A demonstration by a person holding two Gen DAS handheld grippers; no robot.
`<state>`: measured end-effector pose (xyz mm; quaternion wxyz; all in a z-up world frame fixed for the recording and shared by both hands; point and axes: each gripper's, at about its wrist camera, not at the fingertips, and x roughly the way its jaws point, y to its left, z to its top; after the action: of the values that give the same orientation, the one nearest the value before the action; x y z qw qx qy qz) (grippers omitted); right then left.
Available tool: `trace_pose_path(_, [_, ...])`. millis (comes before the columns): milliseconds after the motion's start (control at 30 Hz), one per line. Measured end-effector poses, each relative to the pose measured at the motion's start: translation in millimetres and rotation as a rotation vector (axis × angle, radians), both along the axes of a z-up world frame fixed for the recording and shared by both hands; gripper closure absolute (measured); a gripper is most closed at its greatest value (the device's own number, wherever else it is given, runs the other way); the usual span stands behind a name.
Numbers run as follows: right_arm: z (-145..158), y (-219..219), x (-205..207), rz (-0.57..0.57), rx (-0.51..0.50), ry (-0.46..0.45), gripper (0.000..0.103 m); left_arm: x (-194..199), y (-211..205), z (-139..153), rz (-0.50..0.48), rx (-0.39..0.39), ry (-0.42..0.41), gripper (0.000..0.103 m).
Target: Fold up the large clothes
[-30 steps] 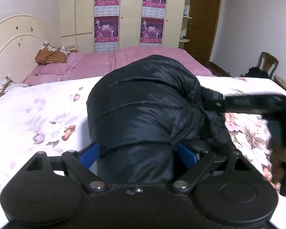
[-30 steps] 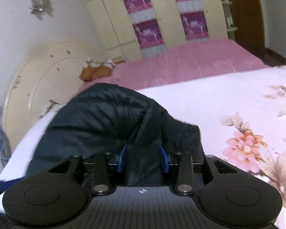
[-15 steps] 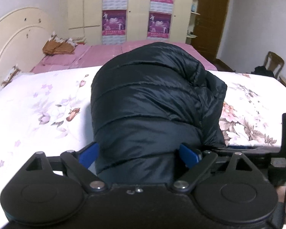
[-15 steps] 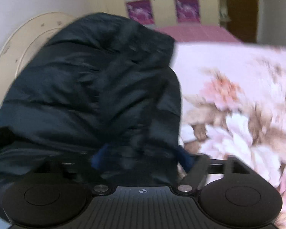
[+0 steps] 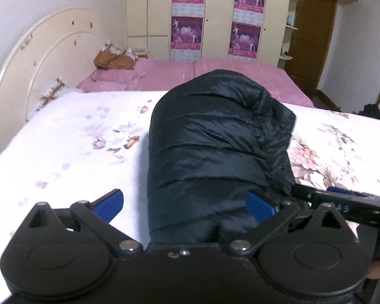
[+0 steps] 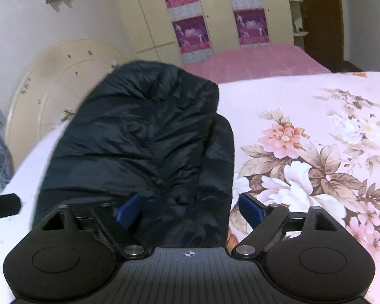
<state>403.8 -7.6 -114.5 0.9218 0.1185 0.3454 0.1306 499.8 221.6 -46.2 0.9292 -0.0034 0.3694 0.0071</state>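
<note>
- My left gripper [image 5: 185,202] sits at the bottom of its view with its jaws spread wide; they have just been opening. The near end of the black puffer jacket [image 5: 215,152] lies between the blue pads [image 5: 109,201], and the left pad stands clear of the fabric with bedsheet showing in the gap.
- My right gripper [image 6: 190,210] has also just been opening. A fold of the jacket [image 6: 144,136] still lies between the jaws, but the right pad [image 6: 250,210] stands apart from it, over the sheet.
- The jacket lies bundled in the middle of the left view, resting on the floral bedsheet [image 5: 63,147].
- Behind it, in the upper part of the frame, I see a pink bed cover [image 5: 169,73], a cream headboard [image 5: 45,50] at upper left, and a wardrobe [image 5: 215,12] with purple posters.
- A brown door [image 5: 311,30] is at upper right.
</note>
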Motion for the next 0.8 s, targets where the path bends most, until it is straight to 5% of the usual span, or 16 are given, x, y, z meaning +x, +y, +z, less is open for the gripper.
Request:
trace_pose_path(300, [42, -14, -99, 0.121, 0.038, -0.057, 0.008, -84, -31, 32, 0.039, 0.000, -0.078, 0.000])
trace_pose_path(433, [58, -20, -148, 0.167, 0.028, -0.076, 0.007, -112, -40, 39, 0.046, 0.009, -0.032, 0.003])
trace_pose_path(633, [78, -31, -198, 0.133, 0.008, -0.116, 0.000, -152, -48, 45, 0.029, -0.008, -0.018, 0.006])
trace_pose_path(800, [94, -39, -226, 0.064, -0.012, -0.133, 0.000, -174, -60, 49, 0.076, 0.052, -0.060, 0.006])
